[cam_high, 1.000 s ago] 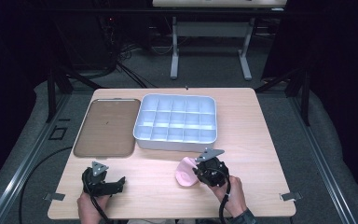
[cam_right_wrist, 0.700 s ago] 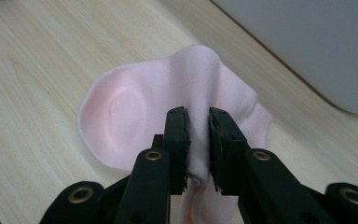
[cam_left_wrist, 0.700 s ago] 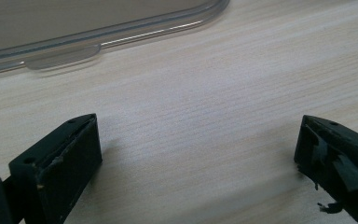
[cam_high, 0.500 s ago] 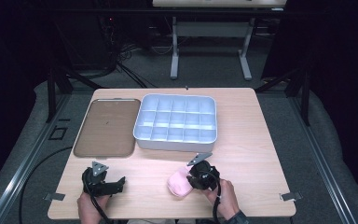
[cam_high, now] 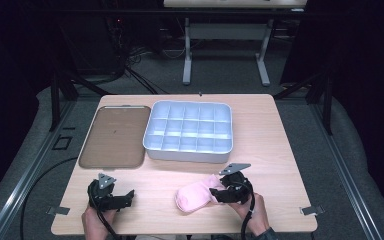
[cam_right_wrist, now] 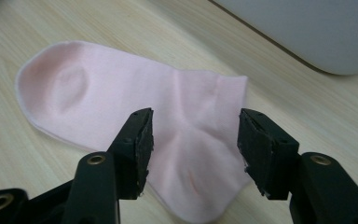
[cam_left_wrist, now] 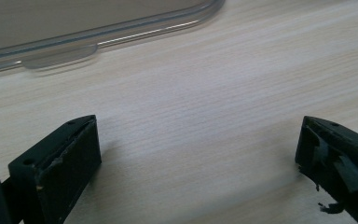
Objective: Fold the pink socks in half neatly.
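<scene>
On the worktop [cam_high: 270, 150] in the high view, a pink sock [cam_high: 195, 196] is seen lying flat near the front edge, just ahead of the right claw [cam_high: 216, 195], whose jaws have just been opening; the sock appears to have been set down there so it can be released on open wood, near the white compartment tray [cam_high: 188, 131] but apart from it. A brown flat tray [cam_high: 114, 135] is placed touching or just beside the white one, to its left. The left claw [cam_high: 125, 196] is parked low on bare wood at the front left, well apart from the sock, probably kept out of the way. In the left gripper view, its jaws are spread wide with nothing between them, and a clear rim of the brown flat tray [cam_left_wrist: 121, 32] is seen ahead. In the right gripper view, the right claw [cam_right_wrist: 193, 149] is spread partway, the sock [cam_right_wrist: 121, 102] lying under and between the jaws; the pads are not seen pressing on the fabric, so the hold is judged let go. The corner of the white compartment tray [cam_right_wrist: 317, 28] is seen beyond.
</scene>
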